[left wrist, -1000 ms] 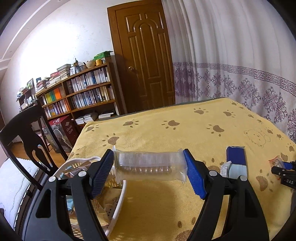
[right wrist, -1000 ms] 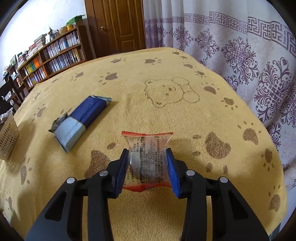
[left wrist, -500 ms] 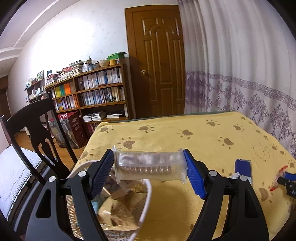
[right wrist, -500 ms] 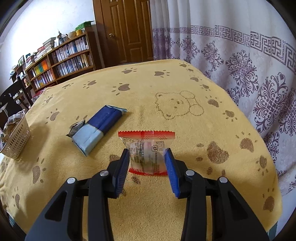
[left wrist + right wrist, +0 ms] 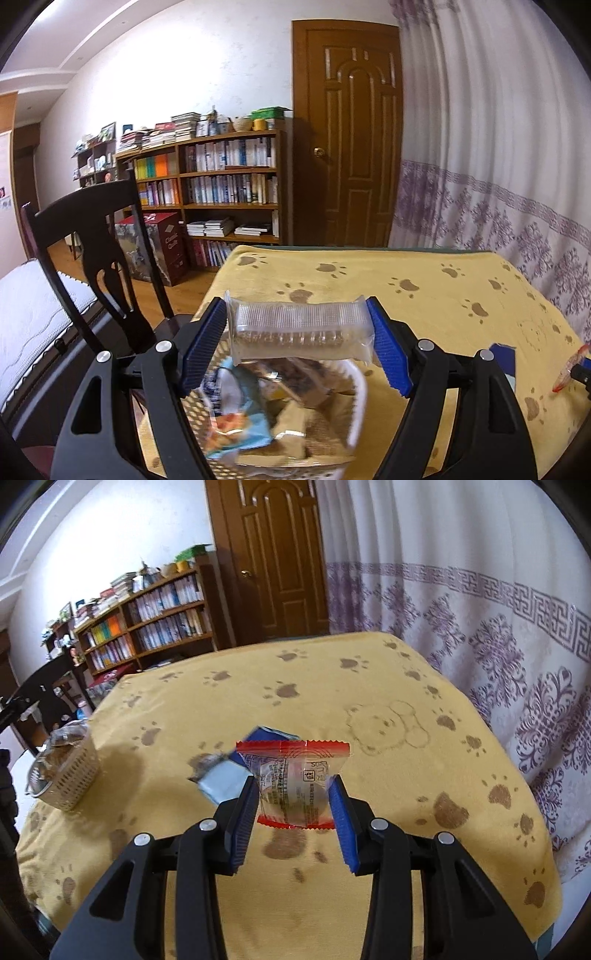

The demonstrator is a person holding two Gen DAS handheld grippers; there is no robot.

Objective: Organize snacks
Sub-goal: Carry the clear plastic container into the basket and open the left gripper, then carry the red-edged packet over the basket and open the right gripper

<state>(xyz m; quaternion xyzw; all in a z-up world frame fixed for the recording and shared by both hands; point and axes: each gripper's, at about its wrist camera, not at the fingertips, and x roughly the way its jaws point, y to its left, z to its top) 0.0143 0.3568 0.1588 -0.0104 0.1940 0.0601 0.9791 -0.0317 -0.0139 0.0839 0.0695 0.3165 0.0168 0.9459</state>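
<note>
Both claws rose: left (image 5: 297,341) clamps biscuit tube (image 5: 300,329), right (image 5: 293,805) clamps red-edged packet (image 5: 293,782).

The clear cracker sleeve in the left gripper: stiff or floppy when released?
The clear cracker sleeve spans the left gripper without sagging, so probably fairly stiff. Its ribbed tray suggests fragile contents. Released above the white basket, it may roll.

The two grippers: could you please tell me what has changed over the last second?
The left gripper carried its clear cracker pack from the table's middle to above the white basket. The right gripper lifted the red-edged snack packet off the yellow cloth. Both grips stayed shut; the blue bar stayed on the cloth, and the basket kept its place.
</note>
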